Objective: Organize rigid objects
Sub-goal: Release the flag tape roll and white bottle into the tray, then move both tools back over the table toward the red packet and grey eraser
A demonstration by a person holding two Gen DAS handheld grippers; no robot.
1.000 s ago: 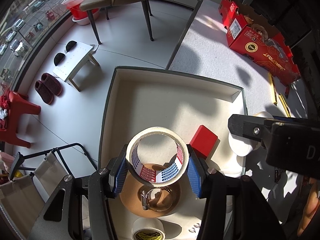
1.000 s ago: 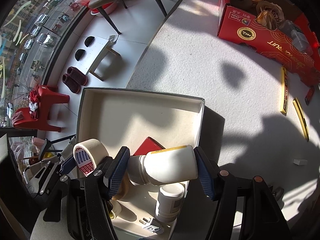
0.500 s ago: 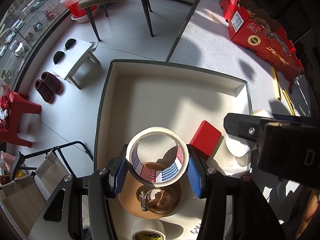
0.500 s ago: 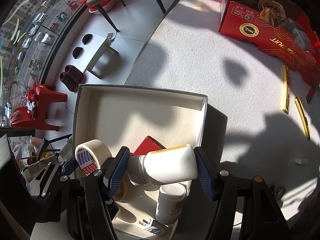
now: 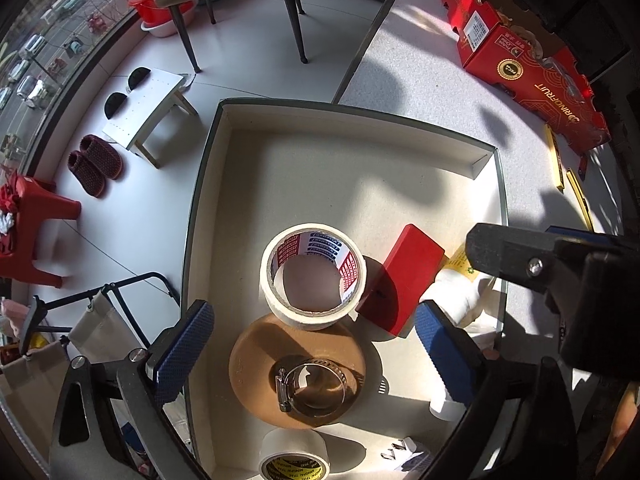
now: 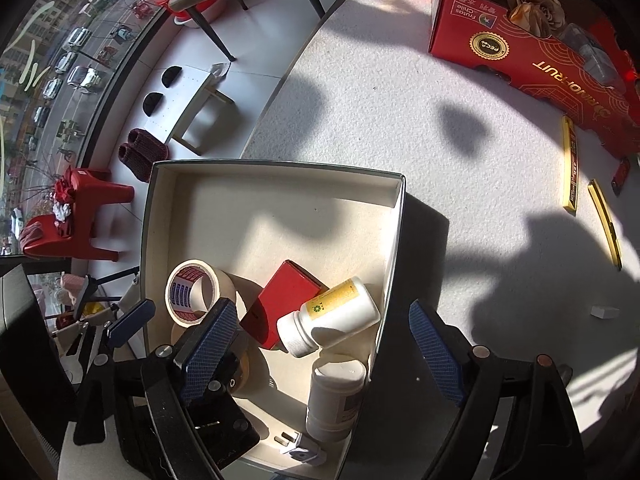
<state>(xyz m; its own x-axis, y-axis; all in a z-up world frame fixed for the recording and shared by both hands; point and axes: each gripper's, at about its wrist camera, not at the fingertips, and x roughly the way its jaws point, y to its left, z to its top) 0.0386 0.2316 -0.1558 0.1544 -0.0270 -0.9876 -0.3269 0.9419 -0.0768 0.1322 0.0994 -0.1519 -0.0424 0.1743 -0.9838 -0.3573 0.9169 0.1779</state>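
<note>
Release: both claws stand over the shallow box (image 5: 208, 184), jaws opening, nothing pressed between the pads.
Left gripper (image 5: 314, 350): let go; the masking tape roll (image 5: 313, 276) lies just above it at frame centre, propped on a brown disc (image 5: 256, 364) beside a hose clamp (image 5: 310, 390).
Right gripper (image 6: 322, 350): let go; the white bottle (image 6: 336, 316) lies tilted between its pads, leaning on the red block (image 6: 286, 304).
Advice: probably lift straight up, pads clear of roll and bottle, so neither tips.
Elsewhere: second bottle (image 6: 334, 400) stands at lower centre.
</note>
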